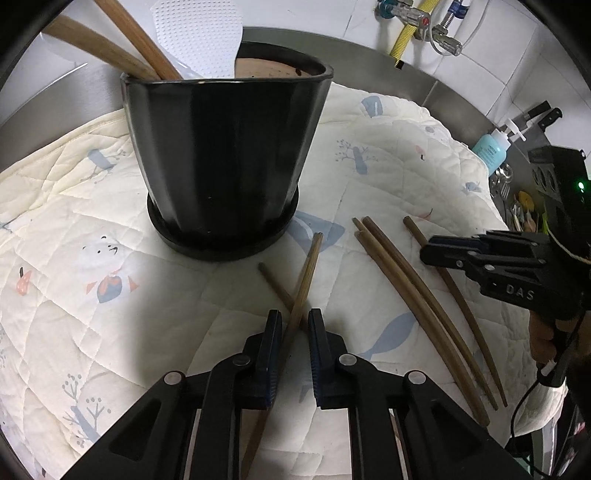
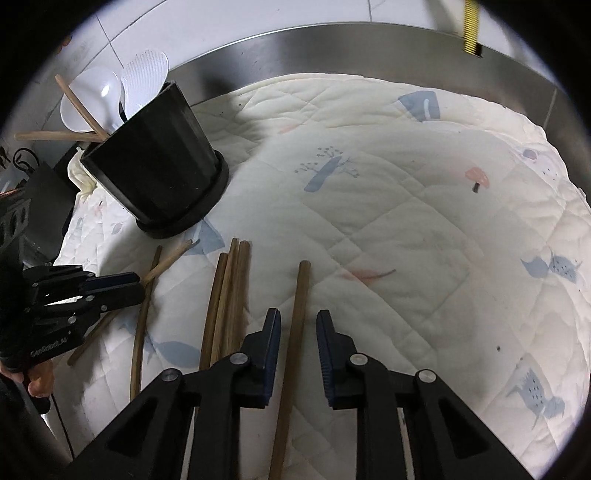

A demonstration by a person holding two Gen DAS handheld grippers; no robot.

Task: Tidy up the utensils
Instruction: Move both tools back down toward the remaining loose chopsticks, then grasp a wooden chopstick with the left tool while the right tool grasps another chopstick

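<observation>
A black pot [image 1: 229, 158] [image 2: 155, 166] stands on a cream quilt and holds wooden handles and a white rice paddle [image 1: 199, 40]. Several brown wooden chopsticks lie loose on the quilt in front of it. My left gripper [image 1: 295, 317] points down over one chopstick [image 1: 308, 266], which crosses a second chopstick [image 1: 275, 282]. Its pads straddle that stick with a gap left on the right side. My right gripper [image 2: 297, 317] straddles a lone chopstick [image 2: 301, 288] without pressing it. A bundle of chopsticks [image 2: 225, 295] lies between the two grippers.
The quilt [image 1: 388, 122] covers a steel counter [image 2: 332, 48] under a tiled wall. A teal soap bottle [image 1: 491, 147], knife handles [image 1: 546, 114] and a rack of cutlery sit at the right. A yellow gas hose [image 1: 406, 33] hangs on the wall.
</observation>
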